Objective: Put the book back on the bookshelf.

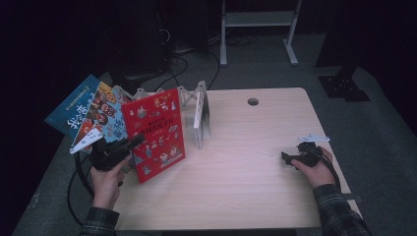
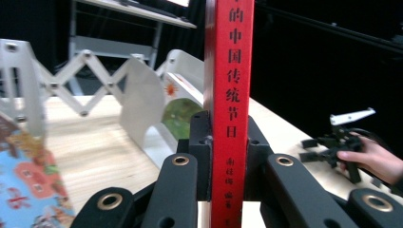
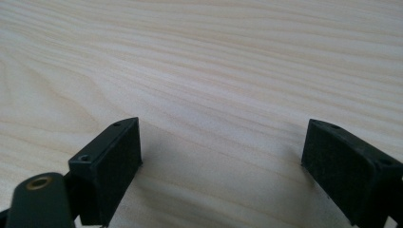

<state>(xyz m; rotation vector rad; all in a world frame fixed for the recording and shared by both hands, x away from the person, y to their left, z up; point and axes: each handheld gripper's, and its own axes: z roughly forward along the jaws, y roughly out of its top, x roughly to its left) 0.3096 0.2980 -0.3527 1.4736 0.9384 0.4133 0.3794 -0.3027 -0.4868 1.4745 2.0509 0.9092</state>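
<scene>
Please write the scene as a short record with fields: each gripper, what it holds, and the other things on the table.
left gripper: shut on the spine of the red hardcover picture book, held upright above the table's left part
right gripper: open, holds nothing, low over bare wood at the table's right side
table: light wooden table
rack: white folding accordion book rack at the back left
other books: blue illustrated books leaning left of the red one

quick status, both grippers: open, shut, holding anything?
Left gripper: shut on the red book, clamped at its spine.
Right gripper: open, holding nothing, low over the table.
</scene>
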